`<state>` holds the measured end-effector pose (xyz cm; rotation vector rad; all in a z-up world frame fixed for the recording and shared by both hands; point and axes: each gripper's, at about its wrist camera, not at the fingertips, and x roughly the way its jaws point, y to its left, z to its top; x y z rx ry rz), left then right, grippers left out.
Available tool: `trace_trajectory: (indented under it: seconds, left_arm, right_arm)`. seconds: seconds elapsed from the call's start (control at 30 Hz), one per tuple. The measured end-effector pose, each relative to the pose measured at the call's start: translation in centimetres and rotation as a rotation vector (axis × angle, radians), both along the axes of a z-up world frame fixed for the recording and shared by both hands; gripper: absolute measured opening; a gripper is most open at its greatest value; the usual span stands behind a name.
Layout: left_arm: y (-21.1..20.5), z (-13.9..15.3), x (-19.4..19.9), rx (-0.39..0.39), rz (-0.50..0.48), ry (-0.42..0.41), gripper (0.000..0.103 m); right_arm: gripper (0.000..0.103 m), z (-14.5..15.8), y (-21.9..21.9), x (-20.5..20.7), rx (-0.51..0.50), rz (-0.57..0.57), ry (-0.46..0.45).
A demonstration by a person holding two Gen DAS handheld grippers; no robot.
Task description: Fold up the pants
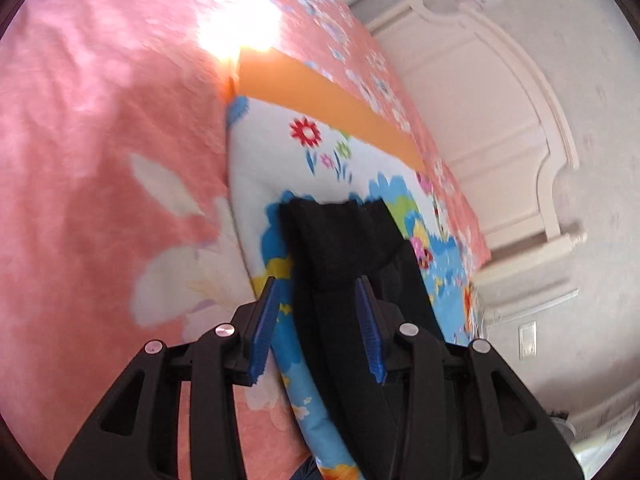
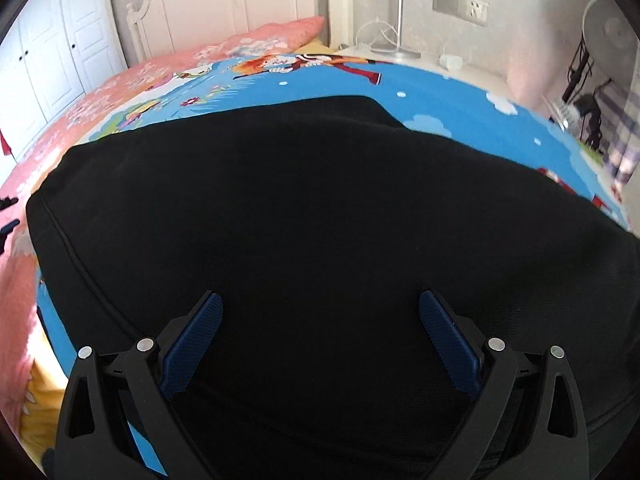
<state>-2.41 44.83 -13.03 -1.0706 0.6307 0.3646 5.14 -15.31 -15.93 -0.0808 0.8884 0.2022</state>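
The black pants lie spread on a colourful cartoon sheet on the bed and fill most of the right wrist view. My right gripper is wide open just above the pants, with nothing between its blue pads. In the left wrist view a narrow folded stretch of the black pants runs away from me over the sheet. My left gripper is open, its blue pads standing either side of the fabric without pinching it.
A pink floral bedspread covers the bed to the left. A white headboard and grey wall lie beyond. In the right wrist view there are white wardrobe doors, a pink pillow, a bedside surface with a lamp, and a fan.
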Motion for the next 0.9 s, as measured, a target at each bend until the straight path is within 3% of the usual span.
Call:
trace_trajectory:
  seconds: [0.17,0.2,0.23,0.3,0.33,0.4,0.43,0.7,0.9]
  left_arm:
    - [-2.5,-1.2,3.2,0.011,-0.147,0.078,0.039]
    - [-2.8,-1.5,3.9,0.021,-0.16,0.098,0.033]
    - [-3.2,-1.6,4.6,0.05,-0.161,0.11,0.012]
    - [-3.3,-0.8,5.0,0.09,-0.175,0.103,0.012]
    - [-3.4,-0.6,5.0,0.1,-0.178,0.116,0.012]
    - [-3.1,-1.2,5.0,0.083,-0.165,0.145,0.028]
    - [-2.7,-1.3,4.8,0.09,-0.146,0.159,0.044]
    - [0.4,-2.5,5.4,-0.028,-0.178,0.064,0.046]
    - [2.4,-5.0,5.2,-0.198,-0.182,-0.076,0.042]
  right_arm:
    - [0.096,-0.2,0.0,0.0,-0.003,-0.001,-0.003]
    - [0.096,-0.1,-0.1,-0.1,-0.007,-0.001,-0.004]
    - [0.096,-0.1,-0.1,-0.1,-0.01,0.0,-0.005]
    - [0.096,0.0,-0.1,0.1,-0.007,0.005,-0.003]
    - [0.096,-0.1,-0.2,0.1,-0.003,0.007,-0.003]
    - [0.096,-0.1,-0.2,0.2,0.001,0.006,-0.003]
    - [0.096,-0.1,-0.2,0.1,-0.002,0.005,-0.005]
    - [0.097,-0.2,-0.3,0.1,-0.006,0.008,-0.011]
    - [0.096,-0.1,-0.4,0.2,0.007,0.005,-0.004]
